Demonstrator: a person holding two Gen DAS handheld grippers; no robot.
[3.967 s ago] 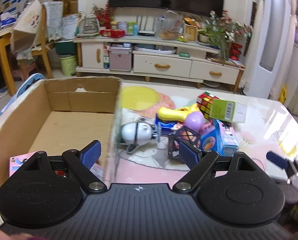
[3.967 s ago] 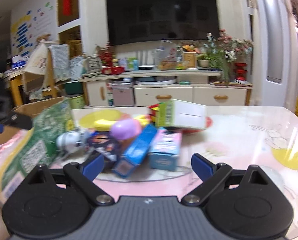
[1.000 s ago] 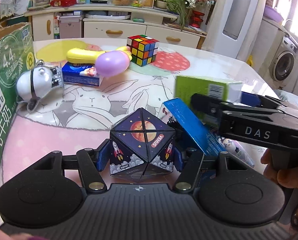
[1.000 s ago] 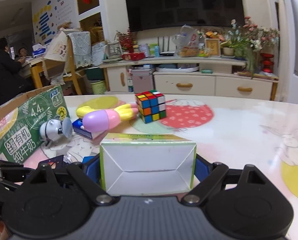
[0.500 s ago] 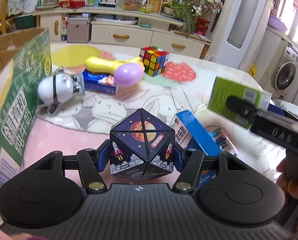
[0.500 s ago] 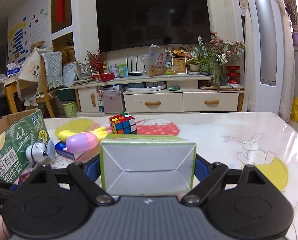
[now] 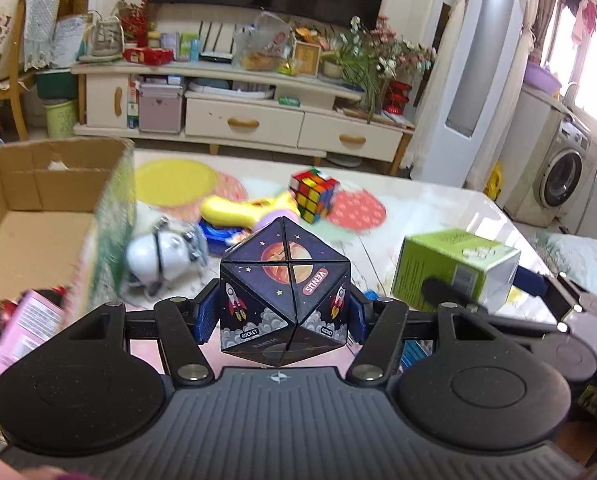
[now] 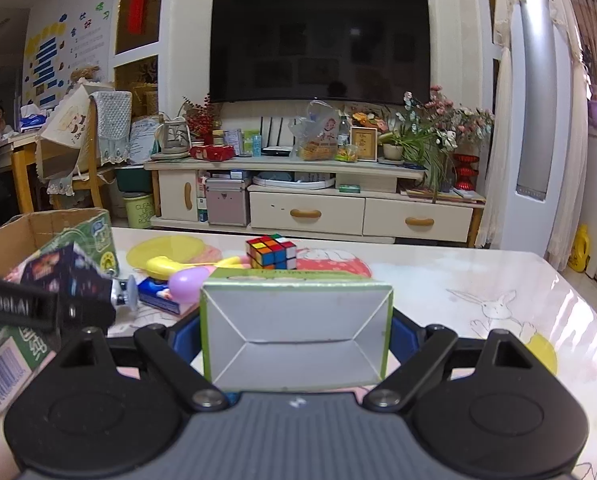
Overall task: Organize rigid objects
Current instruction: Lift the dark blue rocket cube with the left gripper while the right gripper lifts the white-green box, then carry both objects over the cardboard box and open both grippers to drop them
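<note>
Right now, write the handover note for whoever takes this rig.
Left hand-held gripper: shut on the space-print puzzle cube, held above the table.
Right hand-held gripper: shut on the green carton, also lifted.
Cardboard box at left holds a pink box.
Left on the table: Rubik's cube, yellow-and-purple toy, silver toy, blue pack.
</note>
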